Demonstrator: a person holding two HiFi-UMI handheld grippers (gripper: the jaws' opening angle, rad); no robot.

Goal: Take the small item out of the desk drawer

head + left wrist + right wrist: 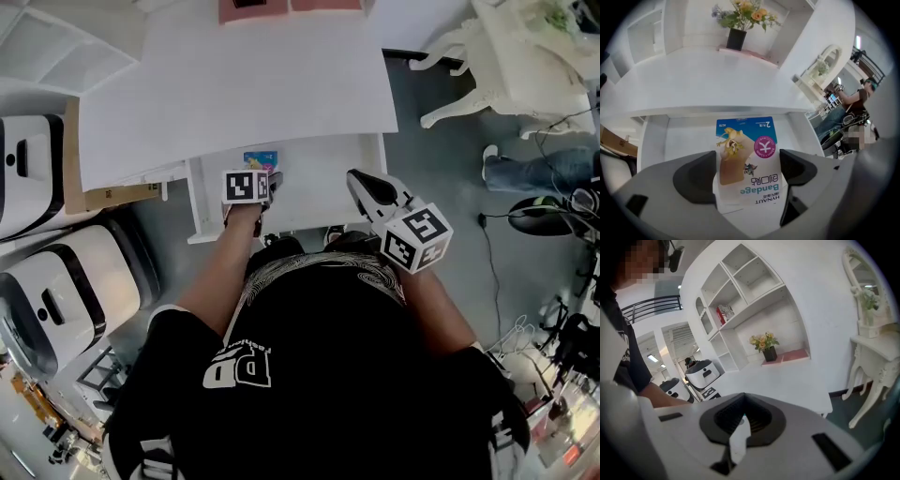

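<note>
**A:** where's the bandage pack [745,140]?

**B:** at the open drawer [309,199], pinched in the left hand-held gripper [747,171], forearm stretched forward. Right hand-held gripper [740,423] is pressed together by the drawer's right corner.

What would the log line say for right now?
left gripper: shut on bandage pack | pack: over open drawer | right gripper: shut, empty, held off the drawer

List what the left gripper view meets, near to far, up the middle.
left tool, shut on the bandage packet → drawer → desk top → flower pot
</note>
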